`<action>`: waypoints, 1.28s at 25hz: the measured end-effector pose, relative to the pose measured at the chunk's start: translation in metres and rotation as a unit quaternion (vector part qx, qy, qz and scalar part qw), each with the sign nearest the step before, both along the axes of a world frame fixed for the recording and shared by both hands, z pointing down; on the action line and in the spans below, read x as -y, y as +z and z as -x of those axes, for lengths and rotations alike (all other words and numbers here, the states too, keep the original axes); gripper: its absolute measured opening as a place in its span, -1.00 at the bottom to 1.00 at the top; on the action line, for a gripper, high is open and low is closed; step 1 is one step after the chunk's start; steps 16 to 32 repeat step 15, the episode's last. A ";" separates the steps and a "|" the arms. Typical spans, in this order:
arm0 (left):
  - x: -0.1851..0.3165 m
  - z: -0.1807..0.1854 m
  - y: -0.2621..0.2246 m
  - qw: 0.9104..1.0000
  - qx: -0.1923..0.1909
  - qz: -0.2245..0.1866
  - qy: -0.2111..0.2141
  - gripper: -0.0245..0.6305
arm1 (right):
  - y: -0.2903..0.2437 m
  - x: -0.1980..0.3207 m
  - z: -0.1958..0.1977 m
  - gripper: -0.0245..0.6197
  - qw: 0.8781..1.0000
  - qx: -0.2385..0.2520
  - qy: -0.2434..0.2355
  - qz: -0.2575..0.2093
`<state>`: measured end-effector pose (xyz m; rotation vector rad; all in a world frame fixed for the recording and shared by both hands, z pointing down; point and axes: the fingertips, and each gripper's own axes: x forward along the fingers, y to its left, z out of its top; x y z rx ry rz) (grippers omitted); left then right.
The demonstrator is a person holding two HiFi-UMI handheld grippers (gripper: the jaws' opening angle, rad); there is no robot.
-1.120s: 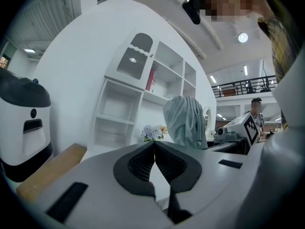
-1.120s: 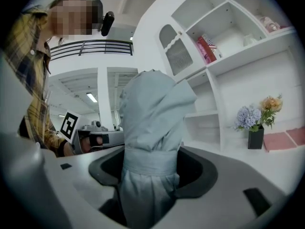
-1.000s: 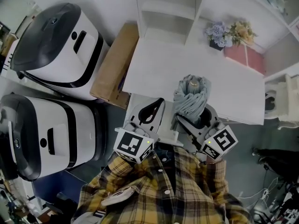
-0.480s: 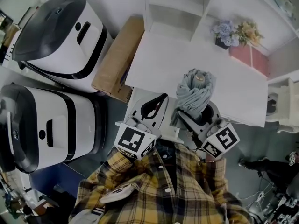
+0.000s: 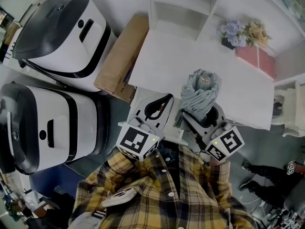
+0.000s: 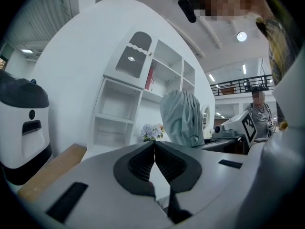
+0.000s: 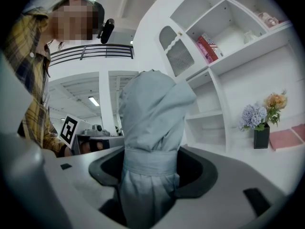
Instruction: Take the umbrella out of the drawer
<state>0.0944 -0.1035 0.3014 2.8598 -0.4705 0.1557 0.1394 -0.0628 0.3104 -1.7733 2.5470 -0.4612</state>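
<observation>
Our right gripper [image 7: 150, 171] squeezes the folded grey-blue cloth umbrella [image 7: 152, 113] and holds it upright by the white desk [image 5: 157, 66]. Our left gripper [image 6: 154, 144] is closed on nothing. We think the umbrella is out, so next we need a bare spot to lay it down.

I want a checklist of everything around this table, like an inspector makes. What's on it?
Surface: white table, mostly bare.
Job's things: grey-blue folded umbrella, held upright.
Clutter: flower pot and pink box at the table's far corner; cardboard box beside the table.
Tools: right tool shut on the umbrella; left tool shut, nothing in it.
Cables: nothing seen by the table.
Surroundings: white shelves; two big white-and-black machines to the left.
</observation>
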 end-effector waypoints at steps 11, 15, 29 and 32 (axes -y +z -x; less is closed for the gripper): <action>-0.003 -0.008 -0.003 1.000 -0.008 0.000 0.015 -0.85 | 0.002 0.000 -0.001 0.02 1.000 0.002 -0.009 0.002; 0.005 -0.010 -0.006 1.000 -0.022 0.009 0.005 -0.86 | 0.004 0.001 -0.003 0.02 1.000 0.001 -0.016 0.004; 0.005 -0.010 -0.006 1.000 -0.022 0.009 0.005 -0.86 | 0.004 0.001 -0.003 0.02 1.000 0.001 -0.016 0.004; 0.005 -0.010 -0.006 1.000 -0.022 0.009 0.005 -0.86 | 0.004 0.001 -0.003 0.02 1.000 0.001 -0.016 0.004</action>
